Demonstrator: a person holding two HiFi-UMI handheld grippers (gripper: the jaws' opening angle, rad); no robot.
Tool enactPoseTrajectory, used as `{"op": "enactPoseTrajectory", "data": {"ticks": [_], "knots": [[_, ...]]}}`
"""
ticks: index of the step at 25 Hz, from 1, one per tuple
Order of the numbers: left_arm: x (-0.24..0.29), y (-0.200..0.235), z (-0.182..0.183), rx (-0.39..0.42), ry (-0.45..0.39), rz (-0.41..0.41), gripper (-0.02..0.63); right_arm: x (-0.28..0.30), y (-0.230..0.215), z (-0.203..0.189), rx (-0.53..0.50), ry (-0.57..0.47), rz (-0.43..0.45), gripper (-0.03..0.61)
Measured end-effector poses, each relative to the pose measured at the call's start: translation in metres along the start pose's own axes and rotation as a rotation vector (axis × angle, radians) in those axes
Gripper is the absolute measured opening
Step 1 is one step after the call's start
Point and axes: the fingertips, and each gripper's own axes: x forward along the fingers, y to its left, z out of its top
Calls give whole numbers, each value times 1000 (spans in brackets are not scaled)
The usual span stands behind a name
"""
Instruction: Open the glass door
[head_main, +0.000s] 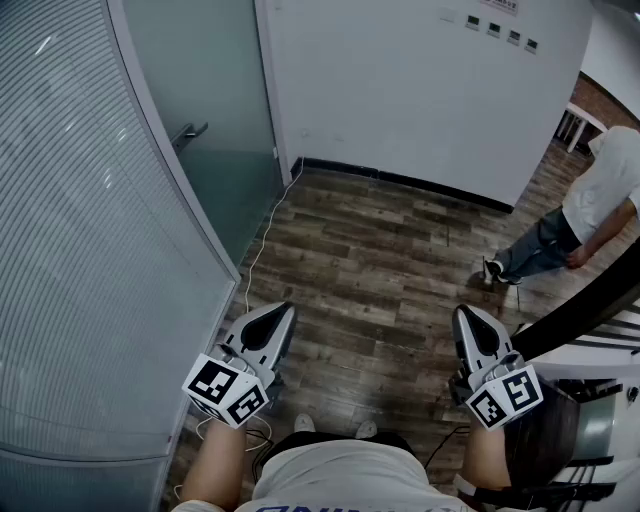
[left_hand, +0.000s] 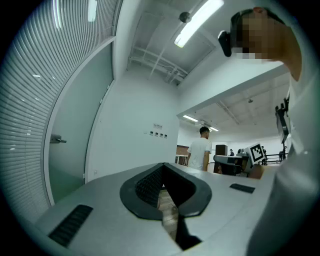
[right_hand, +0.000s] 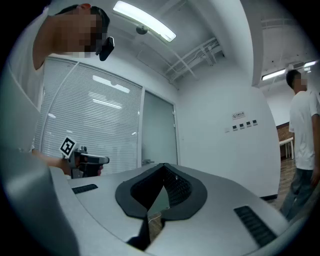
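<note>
The frosted glass door (head_main: 205, 120) stands shut at the upper left of the head view, with a metal lever handle (head_main: 188, 133) on it. It also shows in the left gripper view as the door (left_hand: 75, 130) with its handle (left_hand: 57, 139), and in the right gripper view as the door (right_hand: 159, 130). My left gripper (head_main: 283, 308) is held low and level, well short of the door, jaws shut and empty. My right gripper (head_main: 462, 312) hangs beside it at the same height, also shut on nothing. Both point across the wooden floor toward the white wall.
A curved ribbed glass partition (head_main: 80, 260) runs along my left. A white cable (head_main: 262, 240) trails over the floor from the wall corner. A person in a white shirt (head_main: 605, 190) stands at the right, near a dark railing (head_main: 585, 315). The white wall (head_main: 420, 90) closes the far side.
</note>
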Motion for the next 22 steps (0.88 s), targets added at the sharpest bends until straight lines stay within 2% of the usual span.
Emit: {"op": "enactPoseTrajectory", "data": {"ticks": [5,13,22], "knots": [[17,-25,-8,-17,-3,25,0,-18,-29,-3,-3,-12,18,2],[41,-65,-19,20,13,32,0,-33,-58,-12,-26,3,65,2],[72,-59,-30,13,30,25,0,-22,-79,-31,2,32,80,2]]}}
